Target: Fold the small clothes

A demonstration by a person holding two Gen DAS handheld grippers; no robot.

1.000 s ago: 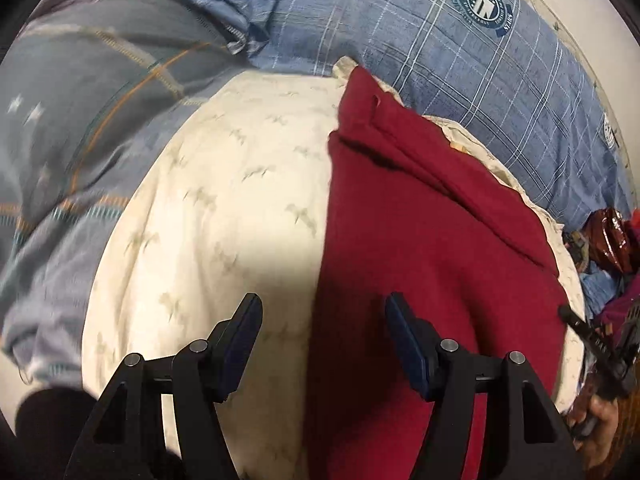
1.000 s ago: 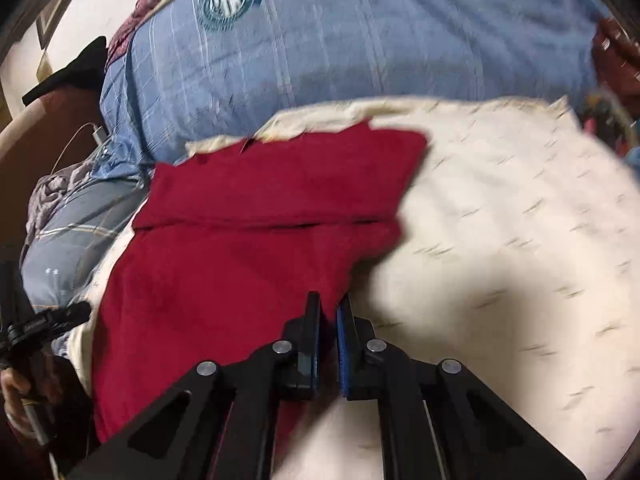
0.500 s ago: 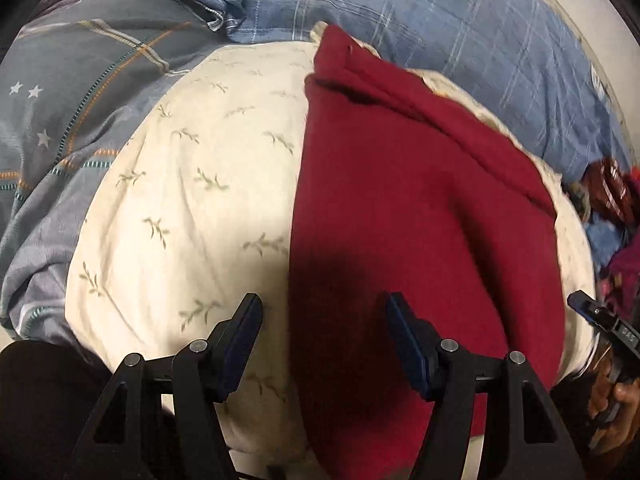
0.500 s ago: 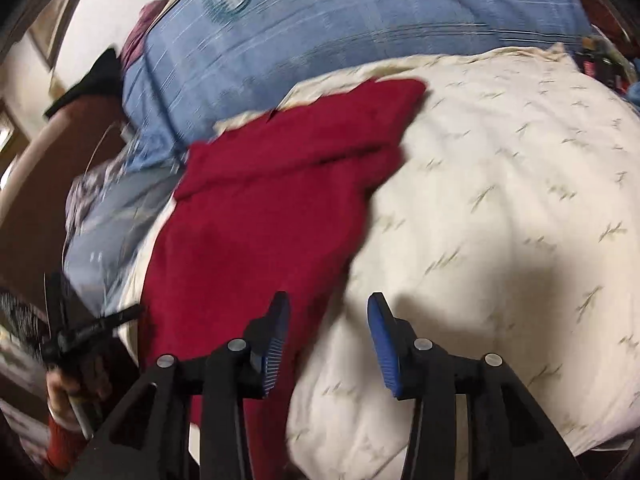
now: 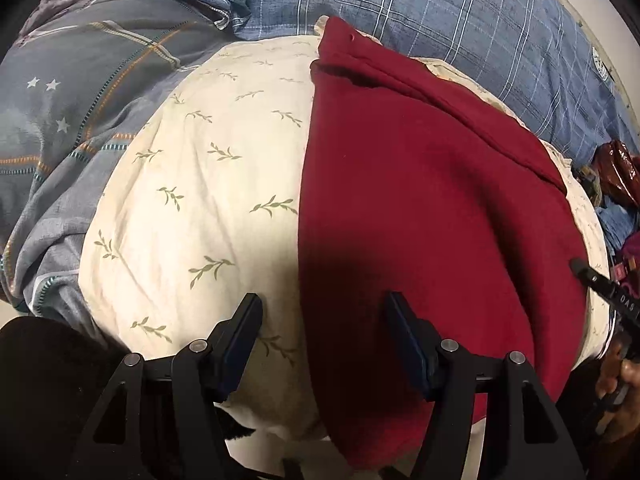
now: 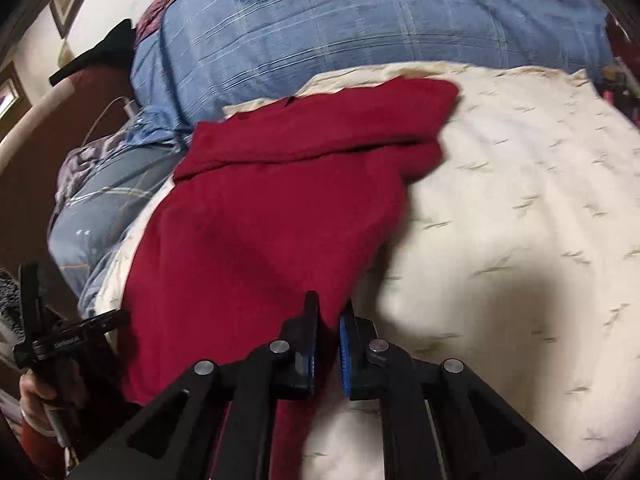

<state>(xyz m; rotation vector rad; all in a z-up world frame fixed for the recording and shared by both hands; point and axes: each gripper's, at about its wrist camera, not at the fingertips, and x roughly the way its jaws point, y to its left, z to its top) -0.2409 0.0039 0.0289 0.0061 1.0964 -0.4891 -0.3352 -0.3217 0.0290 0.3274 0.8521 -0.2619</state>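
Note:
A dark red garment lies flat on a cream leaf-print cushion, with a folded flap along its far side. My left gripper is open above the near part of the cloth. The garment's straight left edge runs between its fingers, which grip nothing. In the right wrist view the red garment narrows toward my right gripper. Its jaws have closed onto the garment's near right edge, and red cloth passes between the blue pads. The cushion lies bare to the right.
Blue plaid bedding rises behind the cushion, and a grey plaid blanket lies on the left. A hand holding the left gripper shows at the right wrist view's lower left. A white cable lies near the wooden bed frame.
My right gripper opened, shifted along the garment's right edge and closed on it again. The left gripper drew back toward the cushion's near edge, still open.

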